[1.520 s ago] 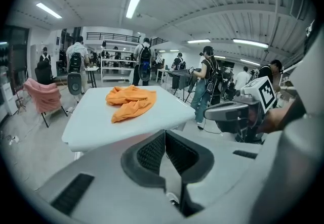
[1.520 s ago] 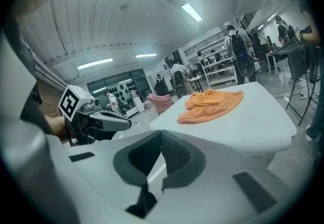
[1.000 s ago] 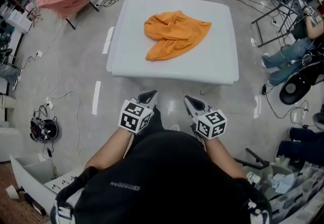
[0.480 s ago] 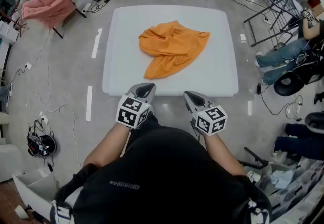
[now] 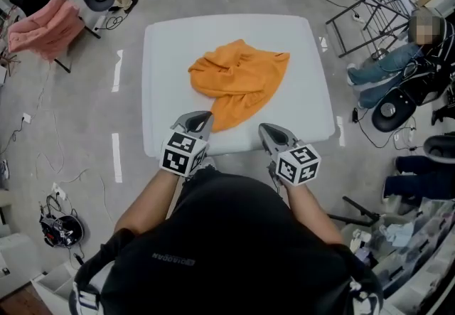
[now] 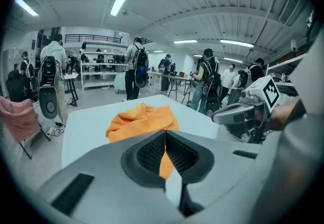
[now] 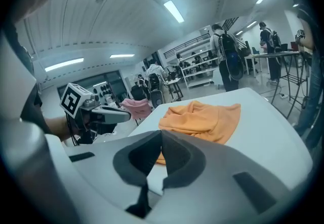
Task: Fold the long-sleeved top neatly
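Head view is showing you the orange top [image 5: 238, 82] lying crumpled in a heap mid-table. Its sleeves are getting lost in the folds, and its near tip is hiding behind your left gripper [image 5: 200, 117]. The white table [image 5: 160, 57] is carrying it. Your left gripper and right gripper [image 5: 269, 130] are hovering over the near edge, jaws pressed together, pinching nothing.
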Action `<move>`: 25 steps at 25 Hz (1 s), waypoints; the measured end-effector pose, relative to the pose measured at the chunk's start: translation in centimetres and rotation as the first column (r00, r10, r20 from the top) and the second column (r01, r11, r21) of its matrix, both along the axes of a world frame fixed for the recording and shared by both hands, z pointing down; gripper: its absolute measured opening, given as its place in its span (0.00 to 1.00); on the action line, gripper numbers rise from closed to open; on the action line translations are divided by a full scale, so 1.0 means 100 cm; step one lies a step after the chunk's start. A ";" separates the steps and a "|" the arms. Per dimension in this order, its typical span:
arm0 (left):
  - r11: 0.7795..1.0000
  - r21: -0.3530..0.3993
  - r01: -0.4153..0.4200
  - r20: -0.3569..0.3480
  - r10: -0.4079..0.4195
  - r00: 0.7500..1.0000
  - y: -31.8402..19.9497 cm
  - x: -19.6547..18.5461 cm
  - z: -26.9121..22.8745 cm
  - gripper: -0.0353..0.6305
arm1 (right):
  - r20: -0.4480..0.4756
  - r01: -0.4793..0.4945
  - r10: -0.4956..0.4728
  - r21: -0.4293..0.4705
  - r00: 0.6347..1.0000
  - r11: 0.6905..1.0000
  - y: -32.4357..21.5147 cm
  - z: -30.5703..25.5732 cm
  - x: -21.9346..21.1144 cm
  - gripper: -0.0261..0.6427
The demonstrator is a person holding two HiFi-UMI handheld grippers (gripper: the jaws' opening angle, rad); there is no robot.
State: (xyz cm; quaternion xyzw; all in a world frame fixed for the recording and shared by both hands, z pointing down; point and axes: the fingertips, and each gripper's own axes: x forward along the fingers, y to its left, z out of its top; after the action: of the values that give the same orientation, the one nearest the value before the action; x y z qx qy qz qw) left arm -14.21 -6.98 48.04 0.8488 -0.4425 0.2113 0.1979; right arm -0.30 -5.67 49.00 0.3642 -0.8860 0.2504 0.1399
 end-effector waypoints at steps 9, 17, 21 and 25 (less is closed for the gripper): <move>0.999 -0.026 -0.039 0.020 0.040 0.999 -0.036 -0.037 0.022 0.06 | -0.001 -0.136 0.137 -0.054 0.991 0.989 -0.038 0.014 0.000 0.05; 0.997 -0.068 0.024 0.031 -0.022 0.999 -0.054 -0.050 0.038 0.06 | -0.179 -0.058 0.058 0.003 0.982 0.998 -0.108 0.027 0.005 0.12; 0.988 -0.094 0.126 0.017 -0.125 0.992 -0.058 -0.060 0.040 0.06 | -0.231 0.084 -0.091 -0.039 0.969 0.996 -0.145 0.044 -0.034 0.25; 0.966 -0.108 0.233 0.008 -0.234 0.972 -0.051 -0.079 0.043 0.06 | -0.342 0.213 -0.214 -0.042 0.915 0.976 -0.175 0.072 -0.076 0.37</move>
State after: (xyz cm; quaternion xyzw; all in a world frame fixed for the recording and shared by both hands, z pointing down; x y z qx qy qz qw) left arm -22.09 -12.08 52.29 0.7793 -0.5268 0.2081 0.2682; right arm -7.95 -23.14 56.16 0.3033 -0.8819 0.1678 0.3197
